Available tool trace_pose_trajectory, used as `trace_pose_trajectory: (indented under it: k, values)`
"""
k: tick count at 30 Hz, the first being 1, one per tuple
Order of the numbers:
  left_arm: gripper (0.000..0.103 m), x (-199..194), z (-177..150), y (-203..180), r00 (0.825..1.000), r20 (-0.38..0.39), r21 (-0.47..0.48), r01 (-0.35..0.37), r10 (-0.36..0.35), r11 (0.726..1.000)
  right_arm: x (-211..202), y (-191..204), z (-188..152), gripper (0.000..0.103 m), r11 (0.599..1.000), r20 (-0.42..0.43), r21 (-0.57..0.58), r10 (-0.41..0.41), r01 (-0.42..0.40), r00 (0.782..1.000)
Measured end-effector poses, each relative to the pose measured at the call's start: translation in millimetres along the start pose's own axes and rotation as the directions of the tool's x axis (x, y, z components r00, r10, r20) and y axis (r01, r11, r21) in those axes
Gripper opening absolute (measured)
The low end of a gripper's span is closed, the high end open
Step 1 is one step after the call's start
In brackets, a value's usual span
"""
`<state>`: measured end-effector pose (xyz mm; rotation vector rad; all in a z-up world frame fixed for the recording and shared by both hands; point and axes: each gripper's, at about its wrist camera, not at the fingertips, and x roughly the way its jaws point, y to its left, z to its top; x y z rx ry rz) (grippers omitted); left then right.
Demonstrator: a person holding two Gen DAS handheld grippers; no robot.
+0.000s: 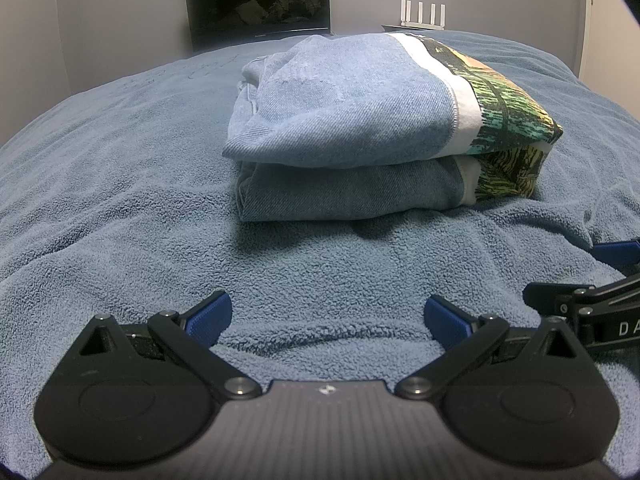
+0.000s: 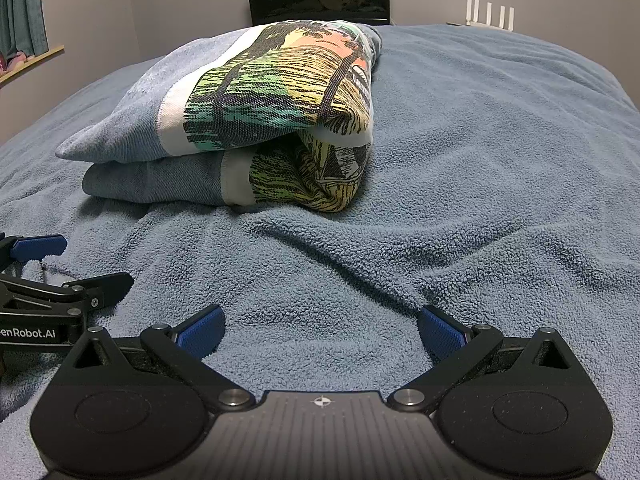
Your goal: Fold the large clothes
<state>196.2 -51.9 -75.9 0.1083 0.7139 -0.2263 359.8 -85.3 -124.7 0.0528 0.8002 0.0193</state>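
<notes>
A folded garment [image 1: 360, 128] lies on the blue towel-covered bed [image 1: 120, 200], blue denim-like cloth with a white band and a green, yellow and orange print at its right end. In the right wrist view the garment [image 2: 256, 120] sits ahead and to the left. My left gripper [image 1: 328, 320] is open and empty, resting low on the towel in front of the garment. My right gripper [image 2: 320, 330] is open and empty, beside the left one, also short of the garment. The right gripper's fingers [image 1: 616, 252] show at the left view's right edge; the left gripper's fingers [image 2: 40, 246] at the right view's left edge.
A dark monitor [image 1: 258, 4] stands against the far wall behind the bed. A white router with antennas [image 1: 422, 14] stands to its right. A wooden shelf and a curtain [image 2: 24, 12] are at the far left. The towel [image 2: 480, 200] is wrinkled around the garment.
</notes>
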Motion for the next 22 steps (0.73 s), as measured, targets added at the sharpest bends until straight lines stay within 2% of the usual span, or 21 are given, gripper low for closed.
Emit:
trace_pose_trajectory:
  k: [22]
  values:
    - [0.103, 0.6, 0.3, 1.0, 1.0, 0.002, 0.005, -0.003, 0.003, 1.0, -0.5, 0.0, 0.0, 0.103, 1.0, -0.001, 0.0, 0.0, 0.0, 1.0]
